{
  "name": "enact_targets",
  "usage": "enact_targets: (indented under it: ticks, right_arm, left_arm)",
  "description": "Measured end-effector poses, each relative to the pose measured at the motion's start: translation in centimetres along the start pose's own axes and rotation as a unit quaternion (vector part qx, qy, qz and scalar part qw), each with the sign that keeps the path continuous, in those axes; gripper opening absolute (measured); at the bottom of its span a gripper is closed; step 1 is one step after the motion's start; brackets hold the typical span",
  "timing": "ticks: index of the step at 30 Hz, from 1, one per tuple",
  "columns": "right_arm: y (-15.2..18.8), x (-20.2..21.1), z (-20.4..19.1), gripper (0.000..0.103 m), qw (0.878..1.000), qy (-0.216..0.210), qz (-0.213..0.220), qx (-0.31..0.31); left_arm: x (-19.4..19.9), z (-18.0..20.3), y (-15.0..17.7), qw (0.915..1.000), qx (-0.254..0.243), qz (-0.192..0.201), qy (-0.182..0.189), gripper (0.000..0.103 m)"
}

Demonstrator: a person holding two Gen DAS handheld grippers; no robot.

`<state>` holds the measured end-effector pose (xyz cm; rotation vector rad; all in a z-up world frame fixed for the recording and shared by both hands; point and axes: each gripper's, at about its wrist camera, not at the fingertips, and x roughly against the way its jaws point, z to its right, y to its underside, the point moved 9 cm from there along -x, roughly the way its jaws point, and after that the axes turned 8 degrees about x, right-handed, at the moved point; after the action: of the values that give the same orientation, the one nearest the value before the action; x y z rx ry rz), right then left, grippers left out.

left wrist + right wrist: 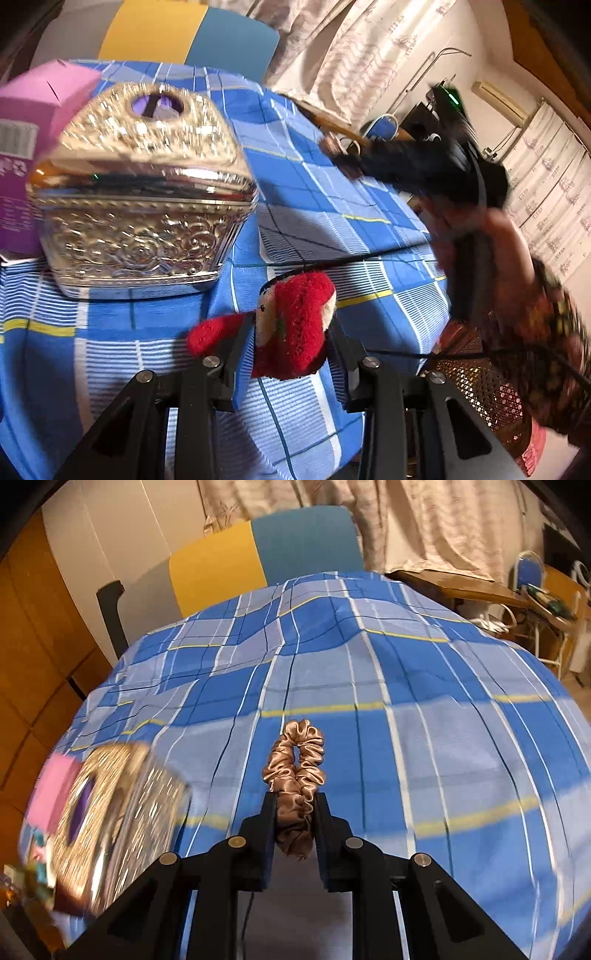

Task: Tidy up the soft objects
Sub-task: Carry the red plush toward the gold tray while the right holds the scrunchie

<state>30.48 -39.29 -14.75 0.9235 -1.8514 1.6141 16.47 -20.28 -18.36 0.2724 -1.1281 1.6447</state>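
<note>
My left gripper (291,332) is shut on a red and cream plush toy (295,325), held above the blue plaid cloth (314,192). An ornate golden box (140,192) with an oval slot in its lid stands just ahead to the left. My right gripper (295,801) is shut on a bronze satin scrunchie (297,771), held over the plaid cloth (406,686). The golden box (110,812) shows blurred at the lower left of the right wrist view. The right hand and its gripper (443,162) appear blurred at the right of the left wrist view.
A pink and purple carton (33,122) stands behind the golden box on the left. A yellow and blue chair back (266,554) is beyond the far edge of the table. A perforated brown surface (480,391) lies below the table's right edge.
</note>
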Motion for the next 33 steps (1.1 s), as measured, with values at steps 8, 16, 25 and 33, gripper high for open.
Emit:
enact_targets:
  ticks: [8,16,25,33]
  right_arm:
    - [6.7,5.1,-4.0,0.019,0.999,-0.032,0.006,-0.006]
    - [9.3,6.7,-9.4,0.019,0.997,-0.073,0.017,-0.006]
    - [8.5,9.0,-12.6,0.019,0.995,-0.073,0.063,0.000]
    - [4.5,12.1,-10.3,0.019,0.993,-0.018,0.115,0.011]
  left_arm:
    - [4.5,0.4,1.5,0.9997,0.000,0.026,0.000,0.035]
    - [9.0,-1.4,0.4,0.9977,0.025,0.063,-0.001,0.035]
    - [13.4,-4.1,-0.1,0.9957,0.035,0.085,0.011,0.035]
    - [15.8,-3.7,1.1,0.9953,-0.016,0.081,0.050,0.035]
